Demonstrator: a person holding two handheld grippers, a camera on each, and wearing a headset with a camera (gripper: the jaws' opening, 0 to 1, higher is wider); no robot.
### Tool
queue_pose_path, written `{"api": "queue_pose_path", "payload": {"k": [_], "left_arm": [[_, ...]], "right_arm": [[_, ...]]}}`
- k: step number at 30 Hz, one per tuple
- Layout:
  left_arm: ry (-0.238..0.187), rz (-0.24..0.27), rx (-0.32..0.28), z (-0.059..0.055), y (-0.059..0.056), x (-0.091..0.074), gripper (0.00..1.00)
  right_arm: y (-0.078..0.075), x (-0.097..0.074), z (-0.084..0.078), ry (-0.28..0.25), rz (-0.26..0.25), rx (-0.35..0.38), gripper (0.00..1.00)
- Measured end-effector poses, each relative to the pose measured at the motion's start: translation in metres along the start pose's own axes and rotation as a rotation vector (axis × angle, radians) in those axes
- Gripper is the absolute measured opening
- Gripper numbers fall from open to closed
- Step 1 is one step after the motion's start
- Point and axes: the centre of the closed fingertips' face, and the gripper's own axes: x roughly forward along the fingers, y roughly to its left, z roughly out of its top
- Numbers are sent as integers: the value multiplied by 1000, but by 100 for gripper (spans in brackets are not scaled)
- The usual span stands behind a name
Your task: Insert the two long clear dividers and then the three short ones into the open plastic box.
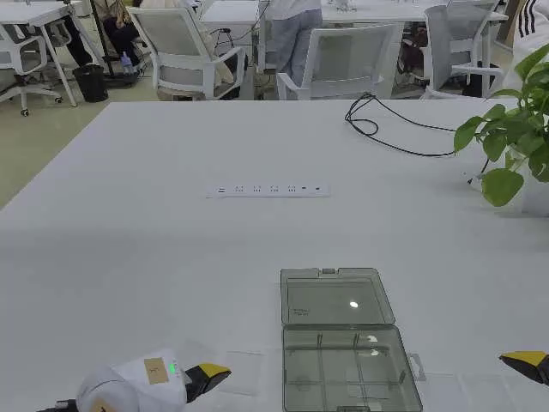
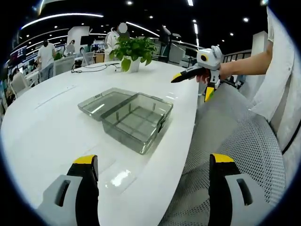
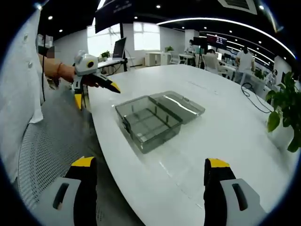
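The open smoky clear plastic box (image 1: 347, 367) lies near the table's front edge, with its lid (image 1: 336, 296) folded flat behind it. Clear dividers lie flat on the table to its left (image 1: 233, 369) and to its right (image 1: 463, 388), hard to tell apart. My left gripper (image 1: 208, 374) sits at the bottom left, beside the left dividers. My right gripper (image 1: 525, 360) shows at the bottom right edge. The left gripper view has its jaws (image 2: 153, 188) wide open and bare, facing the box (image 2: 136, 117). The right gripper's jaws (image 3: 150, 188) are wide open too, facing the box (image 3: 150, 117).
A white power strip (image 1: 268, 190) lies mid-table, with a black cable (image 1: 386, 129) behind it. A potted plant (image 1: 515, 137) stands at the right edge. Office chairs and people are beyond the table. A mesh chair seat (image 2: 244, 136) sits below the table's near edge.
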Motion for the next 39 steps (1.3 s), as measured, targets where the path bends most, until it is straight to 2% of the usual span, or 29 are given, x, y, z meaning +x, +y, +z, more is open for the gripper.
{"api": "queue_pose_path", "payload": {"k": [20,39], "left_arm": [[8,-7,6,1,-3,0,100],[9,-7,7,0,-2,0,100]], "right_arm": [[1,1,2,-5,6,-7,96],[1,2,4,-7,6,-7,96]]}}
